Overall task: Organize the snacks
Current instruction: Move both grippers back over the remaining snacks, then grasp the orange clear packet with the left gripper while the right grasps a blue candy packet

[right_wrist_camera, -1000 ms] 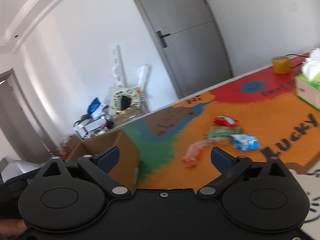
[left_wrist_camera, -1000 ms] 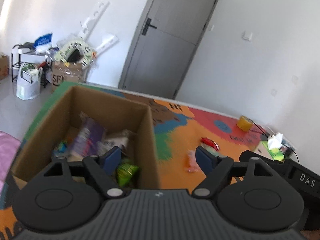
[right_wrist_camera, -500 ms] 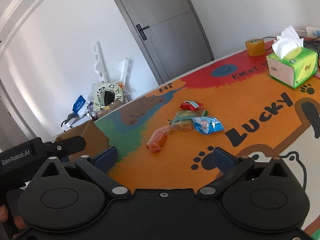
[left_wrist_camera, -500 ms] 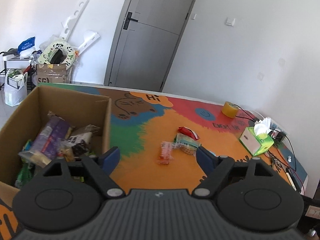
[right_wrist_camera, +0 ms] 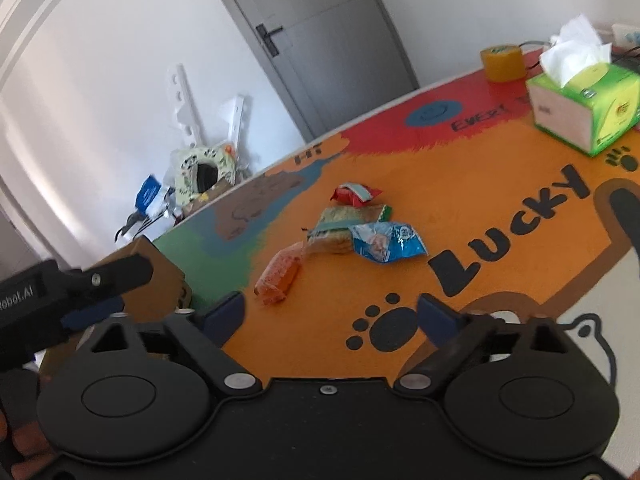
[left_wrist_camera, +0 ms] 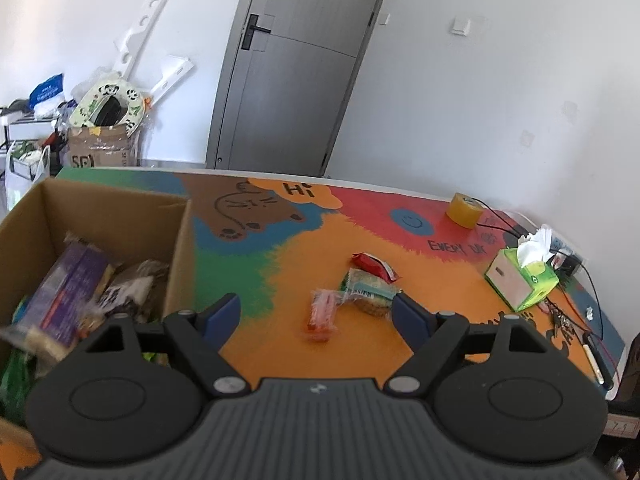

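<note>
Bright soft daylight, faint shadows, fisheye bending at edges (corners dark), slight motion blur

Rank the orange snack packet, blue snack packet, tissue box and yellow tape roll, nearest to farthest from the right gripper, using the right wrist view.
1. orange snack packet, front left
2. blue snack packet, centre
3. tissue box, far right
4. yellow tape roll, back edge

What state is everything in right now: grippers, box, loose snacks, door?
left gripper: open, empty.
right gripper: open, empty, jaws just narrowed a little.
cardboard box: open-topped, partly filled with snacks.
orange packet: loose on the mat.
green packet: loose, flat.
blue packet: loose, against the green one.
red packet: loose.
tissue box: open, tissue sticking out.
door: shut.
</note>
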### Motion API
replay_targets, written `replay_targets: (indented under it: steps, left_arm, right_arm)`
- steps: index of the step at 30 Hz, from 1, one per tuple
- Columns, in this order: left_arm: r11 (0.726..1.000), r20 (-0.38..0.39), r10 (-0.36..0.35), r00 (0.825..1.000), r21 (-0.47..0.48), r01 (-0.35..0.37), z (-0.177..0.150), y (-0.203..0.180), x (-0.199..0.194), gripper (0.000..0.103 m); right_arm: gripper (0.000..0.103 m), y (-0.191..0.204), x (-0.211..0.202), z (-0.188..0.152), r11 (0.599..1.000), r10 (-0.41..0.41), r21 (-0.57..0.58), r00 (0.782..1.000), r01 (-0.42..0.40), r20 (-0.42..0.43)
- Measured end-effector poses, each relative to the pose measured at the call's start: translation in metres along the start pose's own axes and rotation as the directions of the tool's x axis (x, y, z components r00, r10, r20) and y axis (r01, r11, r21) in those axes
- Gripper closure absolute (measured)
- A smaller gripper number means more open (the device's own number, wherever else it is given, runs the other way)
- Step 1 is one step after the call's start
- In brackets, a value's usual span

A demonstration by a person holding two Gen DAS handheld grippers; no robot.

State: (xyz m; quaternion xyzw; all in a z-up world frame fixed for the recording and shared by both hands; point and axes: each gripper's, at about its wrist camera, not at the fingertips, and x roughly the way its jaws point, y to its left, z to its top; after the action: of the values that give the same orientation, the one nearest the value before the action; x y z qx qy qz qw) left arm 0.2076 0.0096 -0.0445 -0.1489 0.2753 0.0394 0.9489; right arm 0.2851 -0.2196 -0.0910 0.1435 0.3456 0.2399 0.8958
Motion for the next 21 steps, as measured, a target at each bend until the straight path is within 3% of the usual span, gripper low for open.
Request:
replay_targets:
  steps: [2, 11, 21]
  left_arm:
    - [1.000, -0.003, -0.005, 1.000, -0.005, 0.005, 0.002, -0.003, 0.008, 0.021]
    - [0.999, -0.043, -0.002, 0.999, -0.032, 0.001, 0.004, -0.010, 0.049, 0.024]
    - [0.997, -0.106, 0.037, 0.994, -0.062, -0.044, -0.005, -0.009, 0.098, 0.038]
  right_arm:
    - [0.021, -0.003, 0.004, 0.004, 1.000, 0.007, -0.005, 1.000, -0.008, -0.012]
    - [0.022, -0.020, 0.028, 0.025, 0.999, -0.017, -0.046, 0.999, 0.016, -0.028]
    - [0.022, -0.032, 0.062, 0.036, 0.999, 0.023, -0.040, 0.998, -0.025, -0.058]
